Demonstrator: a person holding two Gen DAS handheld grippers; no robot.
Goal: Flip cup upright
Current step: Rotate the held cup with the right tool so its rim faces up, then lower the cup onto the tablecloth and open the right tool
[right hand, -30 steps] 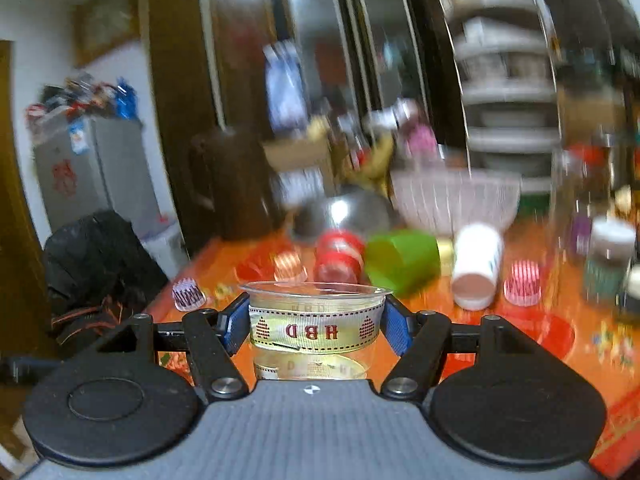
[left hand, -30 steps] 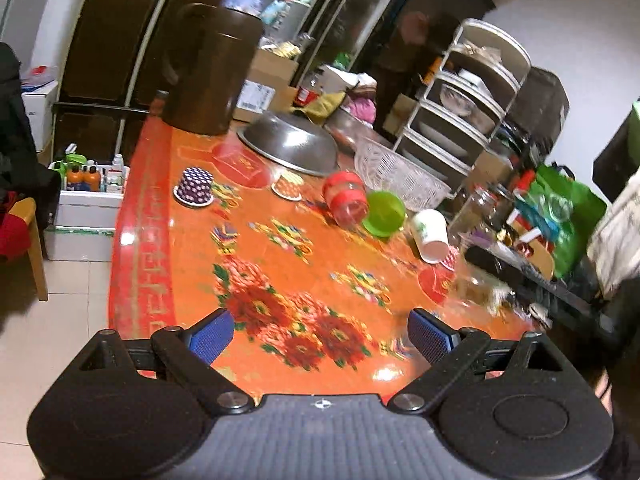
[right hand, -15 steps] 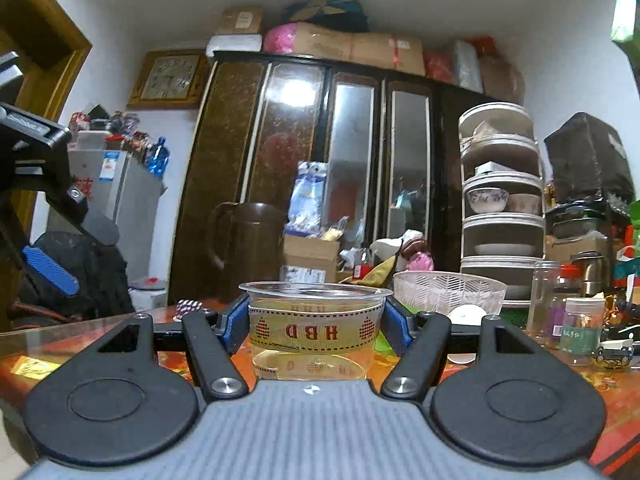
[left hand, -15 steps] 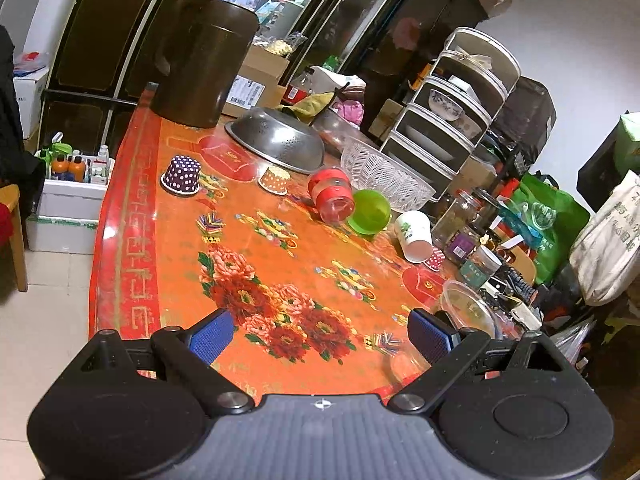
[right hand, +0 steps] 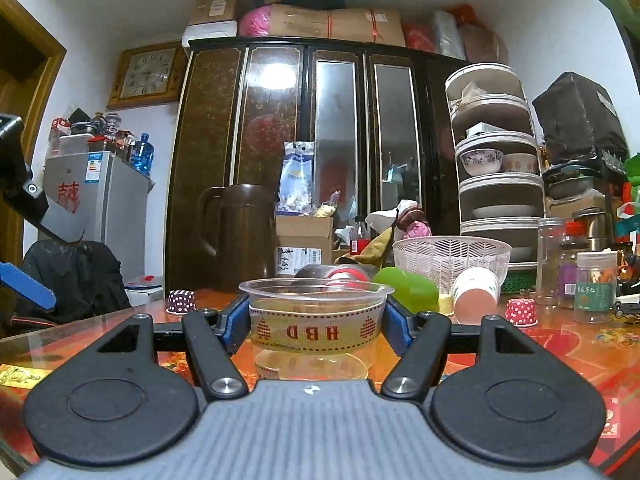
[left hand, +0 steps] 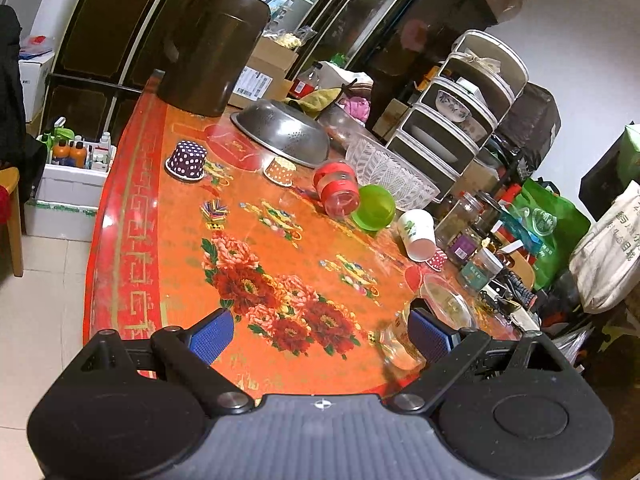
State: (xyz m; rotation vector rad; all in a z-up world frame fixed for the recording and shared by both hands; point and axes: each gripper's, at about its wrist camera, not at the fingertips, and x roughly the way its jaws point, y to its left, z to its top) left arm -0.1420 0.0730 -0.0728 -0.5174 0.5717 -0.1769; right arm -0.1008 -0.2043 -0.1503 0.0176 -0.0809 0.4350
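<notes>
A clear plastic cup [right hand: 314, 330] with a patterned "HBD" band stands upright, mouth up, its base on or just above the table. My right gripper [right hand: 315, 326] is shut on the cup, one blue pad on each side. The cup also shows in the left wrist view [left hand: 440, 312], partly behind my left gripper's right pad. My left gripper [left hand: 320, 336] is open and empty above the near table edge. On the table lie a red cup [left hand: 338, 194], a green cup [left hand: 375, 207] and a white paper cup [left hand: 418, 234], all on their sides.
The orange floral table [left hand: 256, 248] also carries a dark jug [left hand: 212, 48], a steel colander [left hand: 282, 134], a white basket [left hand: 390, 172], small spotted paper cups [left hand: 187, 160] and jars [left hand: 478, 270] at the right. A stacked dish rack [right hand: 498, 176] stands behind.
The right gripper has lowered the held cup toward the table. The left gripper has shifted so the cup now sits beside its right pad.
</notes>
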